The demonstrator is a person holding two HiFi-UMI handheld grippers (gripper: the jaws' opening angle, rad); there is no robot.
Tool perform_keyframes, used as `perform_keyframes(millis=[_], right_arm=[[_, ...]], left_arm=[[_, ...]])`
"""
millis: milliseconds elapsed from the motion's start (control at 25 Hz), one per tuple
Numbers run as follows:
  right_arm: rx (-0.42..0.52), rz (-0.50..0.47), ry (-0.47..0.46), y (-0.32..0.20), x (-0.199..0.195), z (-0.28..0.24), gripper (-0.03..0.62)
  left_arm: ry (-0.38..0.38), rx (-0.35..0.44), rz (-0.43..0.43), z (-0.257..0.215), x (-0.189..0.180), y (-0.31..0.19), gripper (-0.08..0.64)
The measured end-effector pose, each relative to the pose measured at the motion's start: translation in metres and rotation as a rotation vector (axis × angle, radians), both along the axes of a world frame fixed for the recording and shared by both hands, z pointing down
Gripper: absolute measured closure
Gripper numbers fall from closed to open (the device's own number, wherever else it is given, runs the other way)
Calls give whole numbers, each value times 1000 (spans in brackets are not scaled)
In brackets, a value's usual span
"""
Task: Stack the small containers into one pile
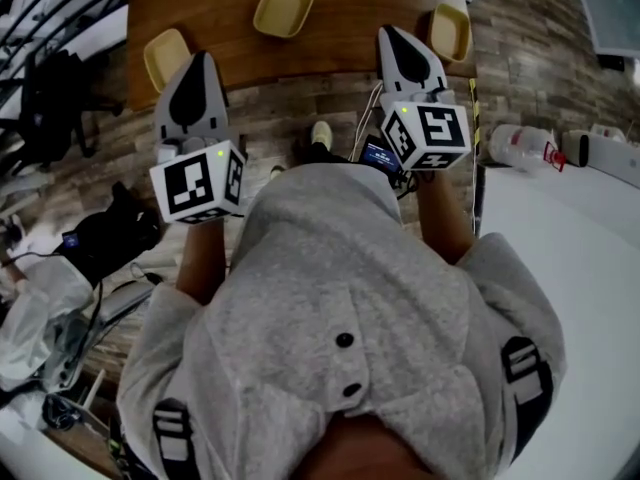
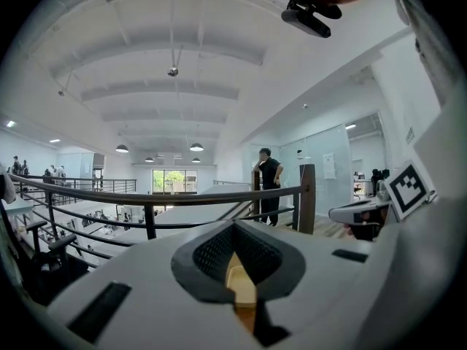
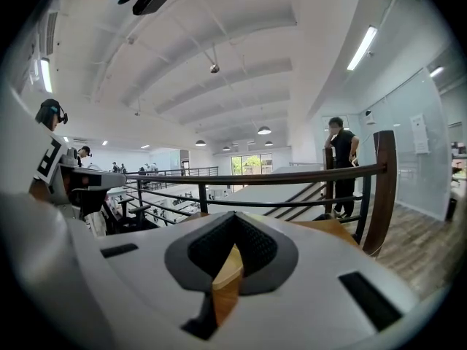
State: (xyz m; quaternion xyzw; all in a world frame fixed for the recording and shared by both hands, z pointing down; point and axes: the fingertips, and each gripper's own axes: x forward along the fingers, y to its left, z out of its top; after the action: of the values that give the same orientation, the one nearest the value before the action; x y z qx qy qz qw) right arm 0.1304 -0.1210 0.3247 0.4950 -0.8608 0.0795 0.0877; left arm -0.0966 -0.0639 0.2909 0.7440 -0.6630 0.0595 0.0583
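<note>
Both claws closed and empty over near edge of wooden table (image 1: 220,18) w/ 3 yellow containers, unstacked.
L gripper (image 1: 204,63): jaws together, nothing held, left container (image 1: 165,56) just beside its tip. R gripper (image 1: 392,36): jaws together too, right container (image 1: 450,30) just to its right. Farther back, between them: middle container (image 1: 284,6). B/w square markers on L cube (image 1: 198,183) & R cube (image 1: 428,133). Far right, bottle (image 1: 520,146), label too small to read.

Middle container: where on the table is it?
Head view: the middle container lies top centre on the table, between the left container and the right container, touching neither.
</note>
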Motion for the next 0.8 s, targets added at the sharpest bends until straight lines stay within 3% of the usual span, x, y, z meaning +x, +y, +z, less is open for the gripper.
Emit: perform_keyframes(millis=[240, 800], right_arm=[[4, 19, 5, -18, 30, 1, 577], [-9, 7, -7, -58, 56, 1, 577]], left_arm=[[-5, 3, 4, -3, 25, -17, 548], [-36, -4, 5, -7, 49, -57, 548]])
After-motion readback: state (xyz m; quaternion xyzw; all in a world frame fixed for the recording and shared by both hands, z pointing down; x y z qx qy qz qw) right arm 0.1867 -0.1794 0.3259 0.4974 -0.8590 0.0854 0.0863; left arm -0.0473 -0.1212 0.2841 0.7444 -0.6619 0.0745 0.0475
